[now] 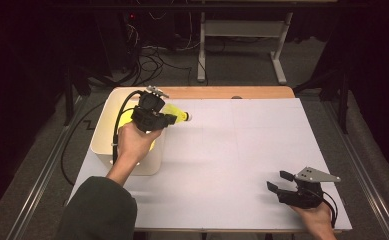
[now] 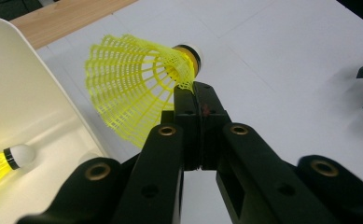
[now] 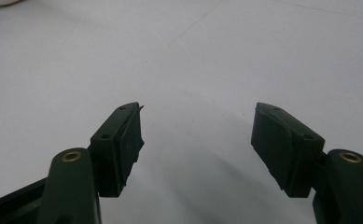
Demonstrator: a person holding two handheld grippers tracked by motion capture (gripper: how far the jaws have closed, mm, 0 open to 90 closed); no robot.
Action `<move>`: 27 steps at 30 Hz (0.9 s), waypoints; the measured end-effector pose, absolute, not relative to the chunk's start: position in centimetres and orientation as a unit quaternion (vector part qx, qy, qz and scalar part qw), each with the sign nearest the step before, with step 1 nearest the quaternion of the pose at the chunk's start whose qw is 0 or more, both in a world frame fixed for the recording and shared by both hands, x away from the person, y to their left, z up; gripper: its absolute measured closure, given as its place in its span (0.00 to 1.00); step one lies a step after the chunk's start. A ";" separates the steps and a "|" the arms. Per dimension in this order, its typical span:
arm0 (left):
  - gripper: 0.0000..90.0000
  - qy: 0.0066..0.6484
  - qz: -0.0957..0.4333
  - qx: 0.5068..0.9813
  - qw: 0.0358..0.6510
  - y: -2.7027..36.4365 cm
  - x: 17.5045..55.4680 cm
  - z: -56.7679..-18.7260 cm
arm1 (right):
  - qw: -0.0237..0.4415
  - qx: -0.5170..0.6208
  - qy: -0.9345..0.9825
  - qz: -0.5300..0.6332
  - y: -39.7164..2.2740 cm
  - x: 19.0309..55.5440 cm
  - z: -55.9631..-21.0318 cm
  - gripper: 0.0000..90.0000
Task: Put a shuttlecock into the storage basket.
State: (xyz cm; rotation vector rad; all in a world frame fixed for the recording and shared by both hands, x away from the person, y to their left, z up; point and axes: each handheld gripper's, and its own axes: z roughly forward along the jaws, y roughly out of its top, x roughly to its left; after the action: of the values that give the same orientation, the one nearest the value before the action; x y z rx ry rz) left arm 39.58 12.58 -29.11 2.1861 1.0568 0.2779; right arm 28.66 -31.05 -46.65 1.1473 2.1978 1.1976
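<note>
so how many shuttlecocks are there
2: one yellow shuttlecock pinched by its skirt in the left hand-held gripper beside the bin, one lying inside the white bin. More may be hidden in there.

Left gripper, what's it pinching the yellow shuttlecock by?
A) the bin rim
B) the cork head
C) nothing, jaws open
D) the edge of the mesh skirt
D: the left gripper is shut on the thin skirt edge of the shuttlecock, just below its cork, beside the white bin.

Lab-like recording room — dark curtains, tangled floor cables (image 1: 149,62), white-topped table (image 1: 242,165) on rails.
</note>
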 end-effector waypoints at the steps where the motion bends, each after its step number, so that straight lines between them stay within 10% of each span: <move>1: 1.00 0.407 0.108 0.840 0.342 12.7 39.6 -29.0 | 0.193 0.409 0.782 0.428 -31.1 28.7 -46.7 0.38; 27: 1.00 0.438 0.137 0.826 0.328 15.5 40.4 -27.5 | 0.191 0.412 0.780 0.431 -31.3 28.7 -46.7 0.38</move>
State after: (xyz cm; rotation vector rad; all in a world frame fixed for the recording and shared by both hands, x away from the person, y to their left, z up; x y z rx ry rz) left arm 40.42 15.52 -27.52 2.1631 1.1455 0.3576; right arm 28.68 -31.27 -46.68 1.1562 2.1901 1.2106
